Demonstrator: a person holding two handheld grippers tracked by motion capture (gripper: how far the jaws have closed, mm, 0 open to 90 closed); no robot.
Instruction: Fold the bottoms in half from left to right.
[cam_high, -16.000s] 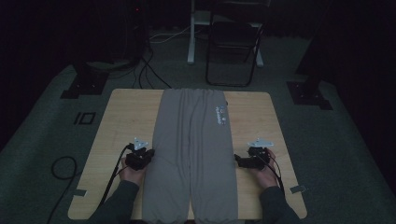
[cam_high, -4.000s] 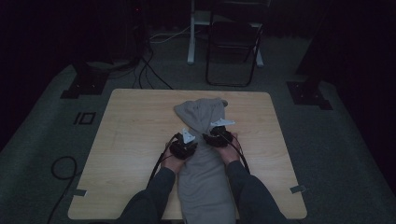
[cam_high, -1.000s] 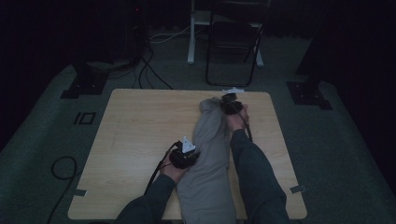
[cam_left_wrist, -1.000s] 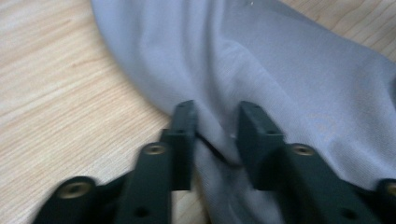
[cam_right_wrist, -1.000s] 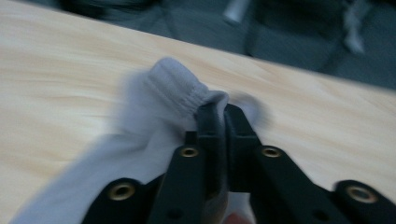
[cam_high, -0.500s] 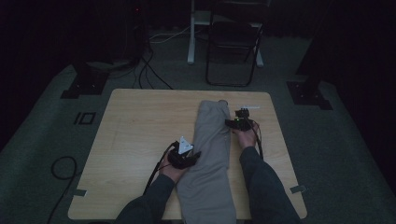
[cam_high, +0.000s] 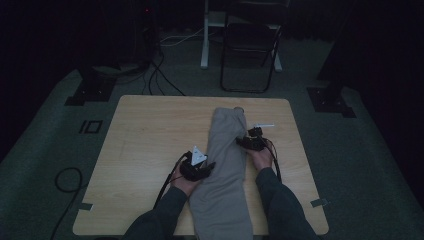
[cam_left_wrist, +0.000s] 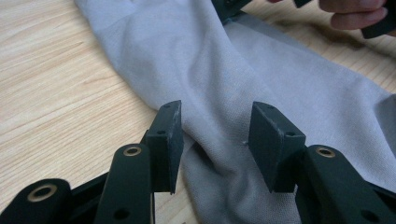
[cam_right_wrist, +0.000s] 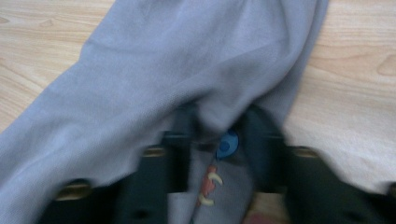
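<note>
high view: a dim room, a pale wooden table (cam_high: 150, 150) with grey trousers (cam_high: 225, 170) folded into a long narrow strip down its middle, the near end hanging over the front edge.
high view, hands: the left gripper (cam_high: 196, 169) rests at the strip's left edge about halfway along; the right gripper (cam_high: 251, 143) sits at its right edge, a little farther up the table. a black chair (cam_high: 250, 55) stands beyond the table.
left gripper view: its two black jaws stand apart with a ridge of grey cloth (cam_left_wrist: 243, 93) lying between them; the pads do not press on it, so it is open.
right gripper view: blurred; the cloth (cam_right_wrist: 187, 70) drapes over and between the jaws, which have just been closing. a small printed label (cam_right_wrist: 219, 158) shows in the fold. whether the pads pinch the fabric, i cannot tell.
risk: likely mid-fold. if the right gripper pulls while the left is unclamped, the strip could slide or unroll, or drag off the front edge under its hanging weight.
</note>
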